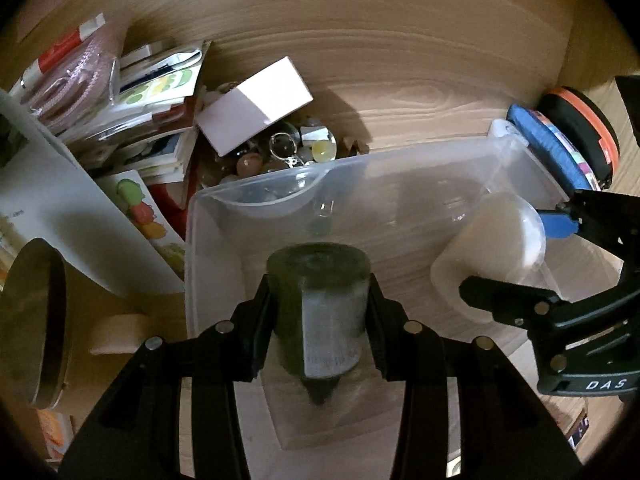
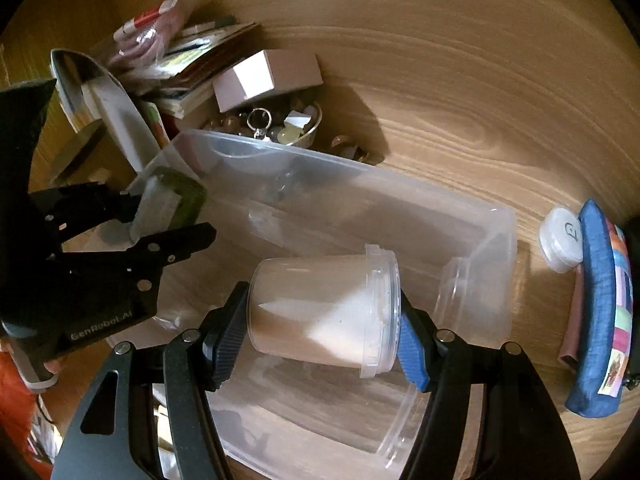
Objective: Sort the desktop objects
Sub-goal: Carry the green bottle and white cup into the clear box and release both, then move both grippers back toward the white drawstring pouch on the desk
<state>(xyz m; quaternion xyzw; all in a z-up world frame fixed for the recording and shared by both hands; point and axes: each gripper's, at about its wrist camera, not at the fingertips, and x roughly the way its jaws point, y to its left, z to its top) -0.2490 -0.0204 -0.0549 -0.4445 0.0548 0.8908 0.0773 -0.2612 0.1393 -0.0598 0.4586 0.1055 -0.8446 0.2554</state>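
A clear plastic bin (image 1: 400,160) (image 2: 496,240) stands on the wooden desk. My left gripper (image 1: 318,304) is shut on a dark green bottle (image 1: 320,300) with a pale label, held over the bin's left part; it also shows in the right wrist view (image 2: 172,204). My right gripper (image 2: 320,320) is shut on a translucent lidded tub (image 2: 324,312) of white powder, held on its side over the bin's right part. The tub also shows in the left wrist view (image 1: 492,240).
Behind the bin lie a white box (image 1: 256,108) (image 2: 268,76), a bowl of trinkets (image 1: 288,148) (image 2: 280,128) and a pile of booklets (image 1: 148,120). A blue pouch (image 2: 600,308) and a white cap (image 2: 560,236) lie right of the bin. A round mirror (image 1: 32,320) stands left.
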